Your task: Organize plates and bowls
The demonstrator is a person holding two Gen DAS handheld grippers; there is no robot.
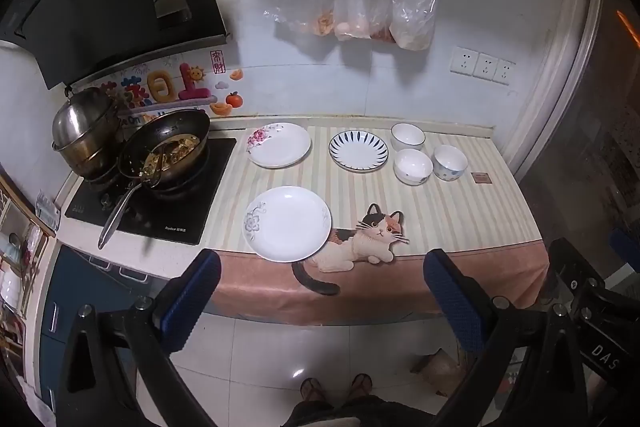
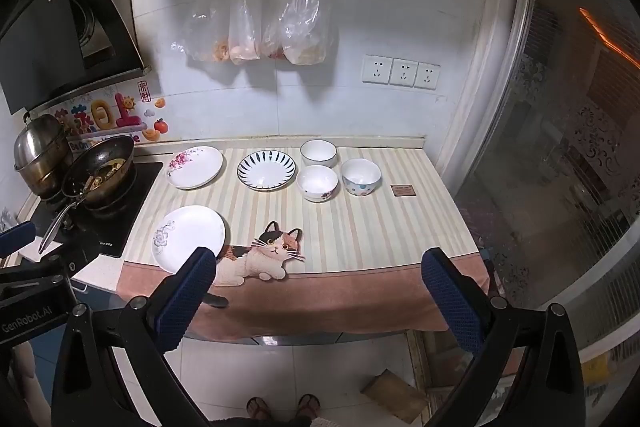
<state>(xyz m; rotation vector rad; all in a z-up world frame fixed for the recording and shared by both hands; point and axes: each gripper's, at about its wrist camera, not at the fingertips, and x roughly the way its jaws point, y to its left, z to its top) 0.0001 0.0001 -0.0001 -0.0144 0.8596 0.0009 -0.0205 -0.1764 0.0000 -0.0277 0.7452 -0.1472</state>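
Three plates lie on the striped cloth: a white plate with a grey flower point(image 1: 287, 223) point(image 2: 188, 238) near the front edge, a pink-flowered plate point(image 1: 279, 145) point(image 2: 195, 167) at the back left, and a blue-striped plate point(image 1: 358, 151) point(image 2: 267, 170) at the back middle. Three bowls stand to their right: a plain white bowl point(image 1: 407, 136) point(image 2: 318, 153), a flowered bowl point(image 1: 413, 166) point(image 2: 317, 183) and a dotted bowl point(image 1: 451, 162) point(image 2: 361, 176). My left gripper point(image 1: 322, 301) and right gripper point(image 2: 320, 303) are open and empty, held in front of the counter edge.
A stove with a wok point(image 1: 166, 149) and a steel pot point(image 1: 86, 131) stands left of the cloth. Plastic bags point(image 1: 360, 7) hang on the back wall. A small brown tag point(image 1: 481, 177) lies at the right. A glass door point(image 2: 560, 147) is to the right.
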